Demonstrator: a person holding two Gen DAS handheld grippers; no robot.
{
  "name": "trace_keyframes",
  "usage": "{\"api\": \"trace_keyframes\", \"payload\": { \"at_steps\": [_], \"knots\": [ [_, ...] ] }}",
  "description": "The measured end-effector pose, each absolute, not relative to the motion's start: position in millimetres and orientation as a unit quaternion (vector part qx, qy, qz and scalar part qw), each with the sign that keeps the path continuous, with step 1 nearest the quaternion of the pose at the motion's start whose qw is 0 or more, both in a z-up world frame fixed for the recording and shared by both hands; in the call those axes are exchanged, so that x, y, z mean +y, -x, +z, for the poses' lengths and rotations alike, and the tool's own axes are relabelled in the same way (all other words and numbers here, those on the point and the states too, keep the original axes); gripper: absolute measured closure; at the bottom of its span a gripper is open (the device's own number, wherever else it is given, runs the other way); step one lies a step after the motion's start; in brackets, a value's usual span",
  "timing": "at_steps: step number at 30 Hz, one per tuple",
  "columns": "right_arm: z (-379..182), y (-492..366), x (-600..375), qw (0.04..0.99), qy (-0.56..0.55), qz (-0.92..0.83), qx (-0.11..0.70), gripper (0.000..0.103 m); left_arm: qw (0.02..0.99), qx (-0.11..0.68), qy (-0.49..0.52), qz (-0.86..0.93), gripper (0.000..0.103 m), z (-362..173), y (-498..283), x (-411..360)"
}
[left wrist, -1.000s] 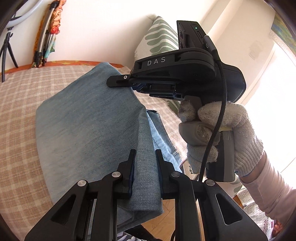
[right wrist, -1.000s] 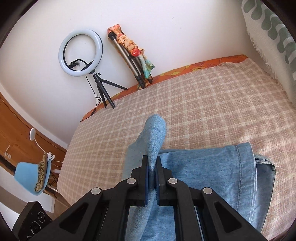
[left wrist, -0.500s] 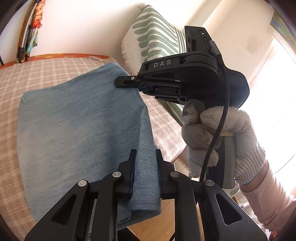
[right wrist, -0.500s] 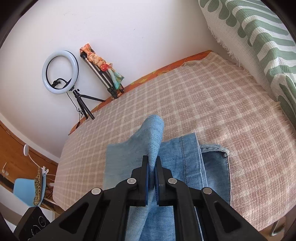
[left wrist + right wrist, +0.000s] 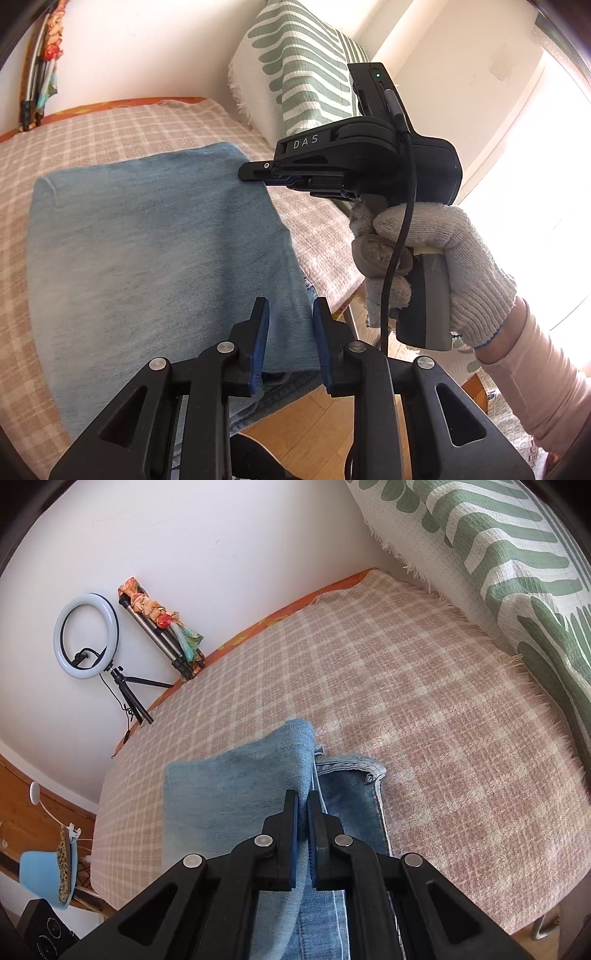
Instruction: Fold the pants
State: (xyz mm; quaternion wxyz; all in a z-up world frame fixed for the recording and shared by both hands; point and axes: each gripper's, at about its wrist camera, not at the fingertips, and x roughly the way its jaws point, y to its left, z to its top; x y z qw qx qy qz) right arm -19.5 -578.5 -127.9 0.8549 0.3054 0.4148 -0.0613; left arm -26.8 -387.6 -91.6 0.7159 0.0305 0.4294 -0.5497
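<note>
- Left wrist view: the left gripper [image 5: 288,314] fills the bottom of the frame, its jaws opening; the near right corner of the pants [image 5: 147,258] lies between the blue pads [image 5: 258,343], which stand clear of the cloth.
- The pants, light blue denim, lie folded flat on the checked cover [image 5: 110,122], spreading over the left and centre of the frame, with their near edge hanging over the bed's edge at the bottom.
- At right of centre a gloved hand [image 5: 443,266] holds the right gripper [image 5: 247,172], whose tip meets the pants' far right corner. White letters on its black body read "DAS".
- A green-patterned pillow [image 5: 295,74] stands at top centre.
- Right wrist view: the right gripper [image 5: 302,801], at bottom centre, is clamped on a raised fold of the pants [image 5: 229,794]; darker layers lie flat just right of it.
- A ring light [image 5: 86,635] stands at upper left, against the wall.
</note>
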Motion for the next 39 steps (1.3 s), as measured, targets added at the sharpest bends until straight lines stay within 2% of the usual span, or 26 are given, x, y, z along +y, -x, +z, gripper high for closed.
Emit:
{"api": "trace_keyframes", "payload": {
  "at_steps": [2,11,14,15,16,17,20,22,26,29,30,33,36,39],
  "knots": [
    [-131.2,18.3,-582.7,0.855,-0.3,-0.068,0.418,0.103,0.724,0.422,-0.033,-0.544,0.071,-87.1,25.8,-379.0],
    [-134.5,22.3,-591.1,0.856,-0.292,-0.076,0.419,0.103,0.759,0.422,-0.043,-0.494,0.071,-79.6,-6.6,-338.8],
    [-131.9,28.9,-589.6,0.858,-0.289,-0.072,0.418,0.097,0.778,0.41,-0.062,-0.473,0.071,-64.4,-25.4,-320.6],
    [-130.8,31.0,-588.3,0.859,-0.286,-0.07,0.418,0.09,0.786,0.402,-0.072,-0.465,0.071,-56.2,-32.0,-313.6],
    [-129.6,34.0,-586.5,0.861,-0.282,-0.07,0.418,0.077,0.794,0.393,-0.083,-0.457,0.071,-46.6,-39.3,-308.0],
    [-128.1,37.1,-584.3,0.863,-0.278,-0.071,0.416,0.074,0.801,0.384,-0.09,-0.45,0.071,-36.6,-47.4,-301.9],
    [-123.8,46.1,-575.6,0.869,-0.261,-0.066,0.416,0.071,0.819,0.365,-0.105,-0.431,0.071,-6.4,-70.8,-287.7],
    [-120.7,53.7,-568.7,0.873,-0.252,-0.065,0.414,0.064,0.831,0.347,-0.123,-0.417,0.071,10.0,-82.0,-280.4],
    [-118.7,68.0,-554.7,0.875,-0.24,-0.06,0.417,0.064,0.846,0.326,-0.163,-0.39,0.071,24.7,-98.9,-271.0],
    [-119.4,74.5,-544.3,0.875,-0.225,-0.063,0.423,0.054,0.85,0.317,-0.197,-0.372,0.07,23.7,-112.6,-272.8],
    [-120.0,75.1,-541.7,0.876,-0.219,-0.064,0.425,0.046,0.85,0.321,-0.194,-0.37,0.07,21.5,-118.2,-270.5],
    [-123.6,70.9,-536.6,0.876,-0.197,-0.073,0.434,0.039,0.837,0.36,-0.144,-0.385,0.06,6.5,-131.2,-268.3],
    [-127.6,62.8,-536.4,0.875,-0.183,-0.084,0.44,0.027,0.821,0.381,-0.139,-0.403,0.058,-18.5,-125.2,-279.3],
    [-132.7,54.9,-541.6,0.873,-0.183,-0.09,0.444,0.022,0.795,0.416,-0.114,-0.427,0.048,-45.7,-118.1,-291.6]
  ]
}}
